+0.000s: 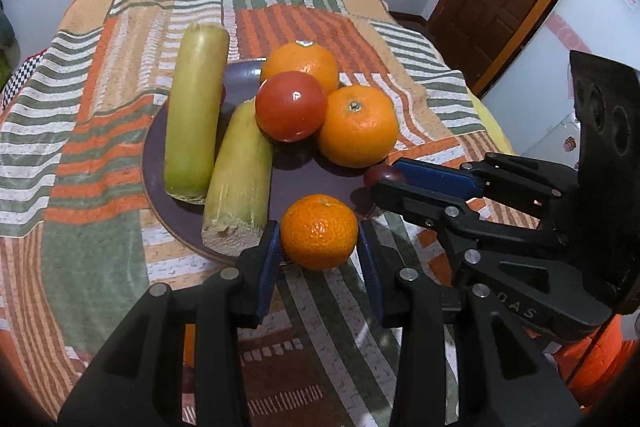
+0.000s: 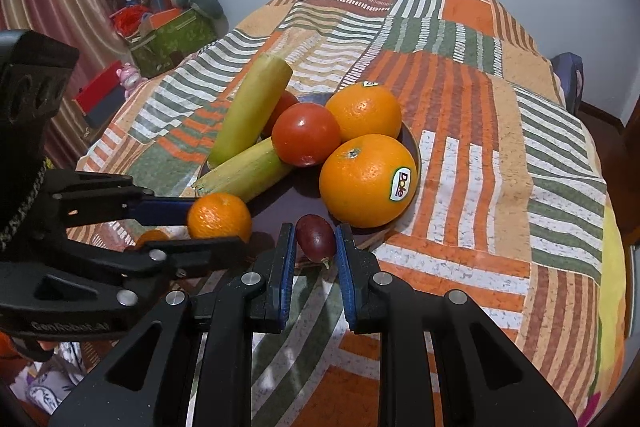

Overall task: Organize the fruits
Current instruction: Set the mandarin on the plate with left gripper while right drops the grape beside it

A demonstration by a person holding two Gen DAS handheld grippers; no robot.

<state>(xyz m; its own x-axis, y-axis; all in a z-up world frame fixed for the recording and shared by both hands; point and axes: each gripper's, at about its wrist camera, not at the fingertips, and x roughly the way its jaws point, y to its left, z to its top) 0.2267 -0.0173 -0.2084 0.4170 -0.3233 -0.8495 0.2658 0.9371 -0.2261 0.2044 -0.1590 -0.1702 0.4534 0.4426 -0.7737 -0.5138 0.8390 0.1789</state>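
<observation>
While both grippers hover at the plate's (image 1: 160, 163) near rim, each has fruit pinched.
Left gripper (image 1: 319, 245) squeezes a mandarin (image 1: 319, 231); right gripper (image 2: 316, 247) clamps a grape (image 2: 315, 238). Farther back: tomato (image 1: 291, 105), oranges (image 1: 359, 126), pale green stalks (image 1: 196, 107).

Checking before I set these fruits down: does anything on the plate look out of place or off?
Nothing spilled or damaged. Among the oranges on the purple plate lie a tomato and two cut greenish stalks, which look like sugarcane rather than fruit; the longer overhangs the far rim.
</observation>
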